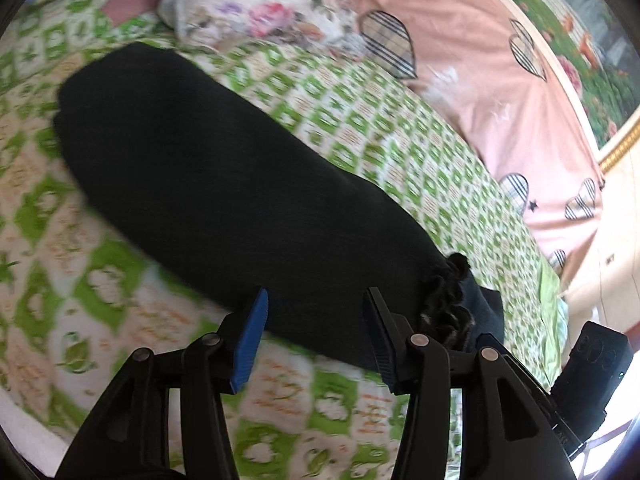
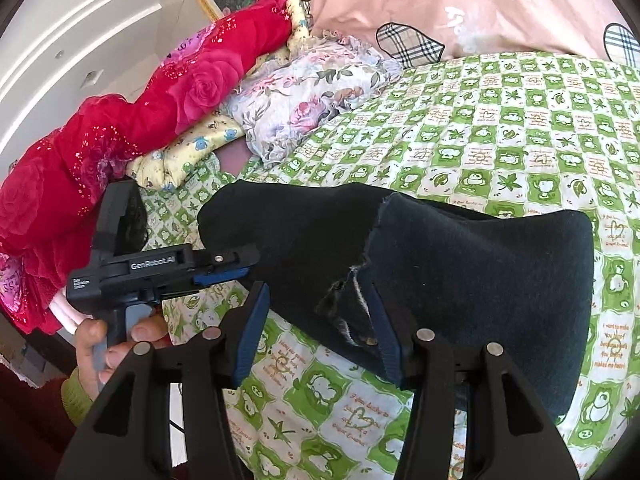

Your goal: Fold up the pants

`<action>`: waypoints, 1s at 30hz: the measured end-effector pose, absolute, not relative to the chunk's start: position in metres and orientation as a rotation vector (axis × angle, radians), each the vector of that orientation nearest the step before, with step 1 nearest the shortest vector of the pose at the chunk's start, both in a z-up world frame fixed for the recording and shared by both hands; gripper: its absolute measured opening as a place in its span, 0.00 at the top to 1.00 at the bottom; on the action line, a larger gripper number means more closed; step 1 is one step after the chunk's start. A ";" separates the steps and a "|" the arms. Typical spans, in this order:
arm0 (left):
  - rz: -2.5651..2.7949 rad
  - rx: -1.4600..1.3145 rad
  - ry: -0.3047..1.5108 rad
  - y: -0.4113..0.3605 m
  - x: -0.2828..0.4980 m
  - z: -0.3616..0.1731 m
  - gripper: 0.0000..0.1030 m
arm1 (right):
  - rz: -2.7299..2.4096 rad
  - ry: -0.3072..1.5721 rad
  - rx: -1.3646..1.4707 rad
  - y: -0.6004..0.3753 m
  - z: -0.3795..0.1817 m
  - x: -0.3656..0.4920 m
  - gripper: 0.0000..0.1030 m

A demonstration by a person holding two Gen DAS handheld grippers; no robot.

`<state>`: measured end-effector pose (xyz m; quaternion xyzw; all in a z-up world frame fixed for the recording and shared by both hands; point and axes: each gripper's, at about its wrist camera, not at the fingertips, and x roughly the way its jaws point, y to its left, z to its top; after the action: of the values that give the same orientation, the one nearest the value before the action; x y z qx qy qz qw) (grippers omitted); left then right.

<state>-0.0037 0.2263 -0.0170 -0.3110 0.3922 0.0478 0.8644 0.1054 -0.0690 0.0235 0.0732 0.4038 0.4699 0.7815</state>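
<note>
The pants — black, folded into a long band — lie on the green-checked sheet, running from the upper left of the left wrist view down to its lower right. In the right wrist view the same pants fill the middle and right of the frame, one layer folded over another with a raw edge showing between them.

The left gripper sits at the bottom centre of its own view, jaws parted, with nothing between the blue pads; the pants' near edge lies just beyond the tips. It also shows at the left of the right wrist view, held by a hand with a green cuff at lower left.

The right gripper stands with its jaws apart too. Its right-hand finger in the frame is tucked under or against a bunched corner of the pants; the other finger stands clear over the sheet, so nothing is pinched. In the left wrist view its body shows at the lower right edge.

Behind, a floral pillow lies at upper centre, a red quilt at the upper left and a pink cover with plaid hearts along the top.
</note>
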 end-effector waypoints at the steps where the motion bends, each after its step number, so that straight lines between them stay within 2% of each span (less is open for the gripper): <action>1: 0.118 -0.647 0.814 0.230 -0.008 -0.016 0.48 | 1.019 0.877 0.156 -0.067 0.023 0.106 0.49; 16: 0.274 -0.756 0.754 0.302 -0.045 -0.018 0.46 | 1.138 0.897 0.050 -0.001 0.029 0.119 0.49; 30: 0.311 -0.862 0.742 0.361 -0.034 -0.035 0.46 | 1.249 0.904 -0.016 0.078 0.035 0.143 0.49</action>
<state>-0.0344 0.3609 -0.0352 -0.4067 0.3498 0.1466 0.8311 0.1431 0.0779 0.0349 -0.0072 0.4085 0.5644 0.7173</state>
